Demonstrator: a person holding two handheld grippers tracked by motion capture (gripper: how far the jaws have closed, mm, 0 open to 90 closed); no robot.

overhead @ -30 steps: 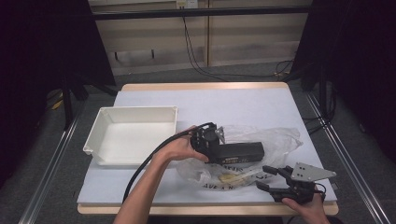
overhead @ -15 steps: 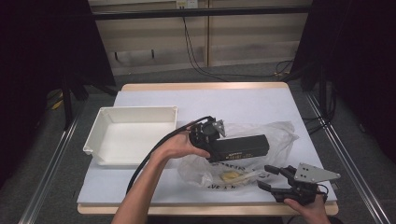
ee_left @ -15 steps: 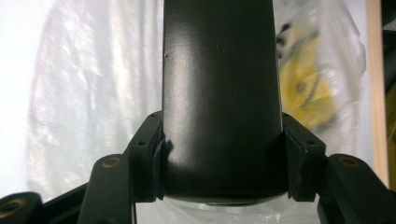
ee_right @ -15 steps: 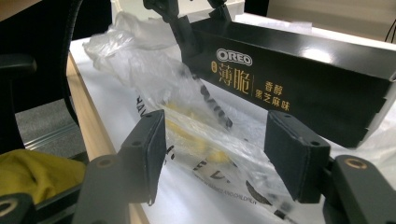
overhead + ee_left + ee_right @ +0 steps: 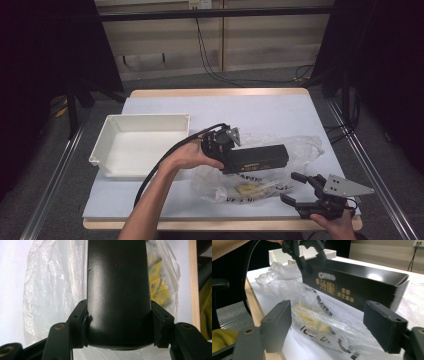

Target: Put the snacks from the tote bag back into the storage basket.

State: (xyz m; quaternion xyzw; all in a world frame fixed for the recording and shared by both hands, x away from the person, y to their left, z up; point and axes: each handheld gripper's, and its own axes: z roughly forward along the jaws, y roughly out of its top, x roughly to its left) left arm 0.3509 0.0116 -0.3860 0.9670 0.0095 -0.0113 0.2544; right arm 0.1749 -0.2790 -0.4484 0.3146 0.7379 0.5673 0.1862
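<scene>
left gripper (image 5: 225, 145): pinches matte black oblong box (image 5: 260, 157)
right gripper (image 5: 302, 192): jaws just widening, empty
bag (image 5: 300, 150): crinkled clear plastic

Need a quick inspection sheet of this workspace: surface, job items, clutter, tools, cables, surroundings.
Surface: white-topped table with a wooden edge, bare at the far side.
Job's things: black Oreo box held above the clear plastic bag; something yellow inside the bag.
Clutter: white tray at the left, nothing seen in it.
Tools: left tool clamps the box end between both pads. Right tool has just been opening; its jaws are apart near the bag's edge, and the pads press on nothing.
Cables: black cable trails from the left tool along the forearm; more cables on the floor behind.
Surroundings: dark curtains at both sides, pale wall panel behind.
</scene>
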